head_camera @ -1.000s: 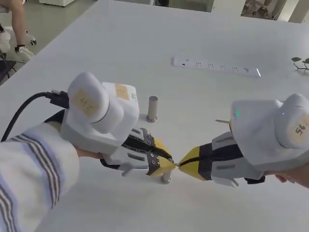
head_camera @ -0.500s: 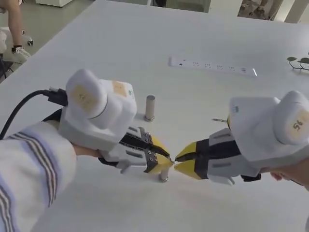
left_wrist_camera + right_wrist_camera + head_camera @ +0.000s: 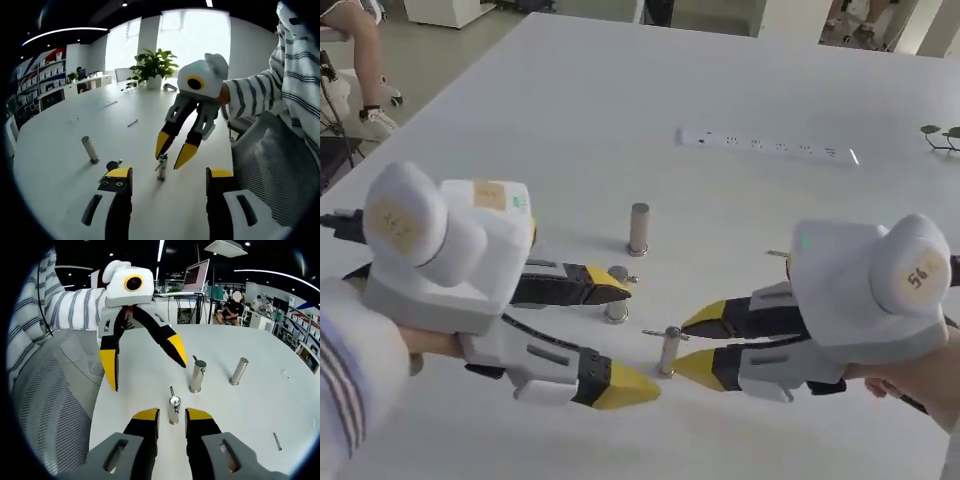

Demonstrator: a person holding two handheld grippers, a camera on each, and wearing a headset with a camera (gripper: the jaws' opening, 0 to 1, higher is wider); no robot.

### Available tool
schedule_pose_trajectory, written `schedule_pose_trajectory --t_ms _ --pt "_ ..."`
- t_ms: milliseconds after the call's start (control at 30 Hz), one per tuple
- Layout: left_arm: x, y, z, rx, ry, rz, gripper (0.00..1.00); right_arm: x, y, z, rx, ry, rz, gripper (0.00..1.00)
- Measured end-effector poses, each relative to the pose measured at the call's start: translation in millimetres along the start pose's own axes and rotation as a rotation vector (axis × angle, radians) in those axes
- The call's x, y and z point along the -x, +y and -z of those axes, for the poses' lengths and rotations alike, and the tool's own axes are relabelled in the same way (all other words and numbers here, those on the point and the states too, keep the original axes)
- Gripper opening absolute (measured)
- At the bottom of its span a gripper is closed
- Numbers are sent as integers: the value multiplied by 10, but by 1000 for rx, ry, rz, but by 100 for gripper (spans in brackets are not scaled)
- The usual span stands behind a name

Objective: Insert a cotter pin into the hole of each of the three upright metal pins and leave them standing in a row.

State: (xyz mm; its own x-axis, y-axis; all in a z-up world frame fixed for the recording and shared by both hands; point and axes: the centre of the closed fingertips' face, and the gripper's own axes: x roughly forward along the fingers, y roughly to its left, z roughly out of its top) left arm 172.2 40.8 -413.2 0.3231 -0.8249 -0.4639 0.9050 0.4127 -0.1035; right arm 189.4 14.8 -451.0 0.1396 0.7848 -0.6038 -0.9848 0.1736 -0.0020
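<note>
- We find a broad white table [image 3: 570, 100] running on well past both hand-held grippers.
- A pinned post [image 3: 669, 352] stands upright just off the tips of the right gripper [image 3: 681, 345], with a cotter pin through its top.
- We see a second pinned post [image 3: 616, 300] just beside the far jaw tip of the left gripper [image 3: 640, 337].
- A bare post [image 3: 638, 228] stands upright beyond the left gripper.
- A loose cotter pin [image 3: 778, 254] lies just beside the right gripper.
- A white power strip [image 3: 770, 143] lies well beyond both grippers.

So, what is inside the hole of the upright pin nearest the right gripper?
A cotter pin crosses that upright pin near its top, sticking out on both sides. Its middle part is hidden inside the metal.
</note>
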Motion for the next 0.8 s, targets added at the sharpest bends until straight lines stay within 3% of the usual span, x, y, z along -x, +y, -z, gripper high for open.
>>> schedule_pose_trajectory --t_ms 100,167,400,433,500,800 --pt "94 -28 -5 31 -27 -12 68 -52 18 15 -6 0 -7 16" --pt "141 -31 -10 56 -54 -31 81 -80 19 28 -8 1 -7 16" --pt "213 -30 184 97 -21 -87 98 -122 24 94 -27 2 -11 15" --pt "230 -2 253 121 4 -109 99 -126 24 101 -29 2 -10 15" --pt "244 -5 302 112 19 -109 99 -137 30 115 -29 5 -11 14" --pt "316 -35 308 136 12 -131 99 -203 -14 175 -30 20 -1 11"
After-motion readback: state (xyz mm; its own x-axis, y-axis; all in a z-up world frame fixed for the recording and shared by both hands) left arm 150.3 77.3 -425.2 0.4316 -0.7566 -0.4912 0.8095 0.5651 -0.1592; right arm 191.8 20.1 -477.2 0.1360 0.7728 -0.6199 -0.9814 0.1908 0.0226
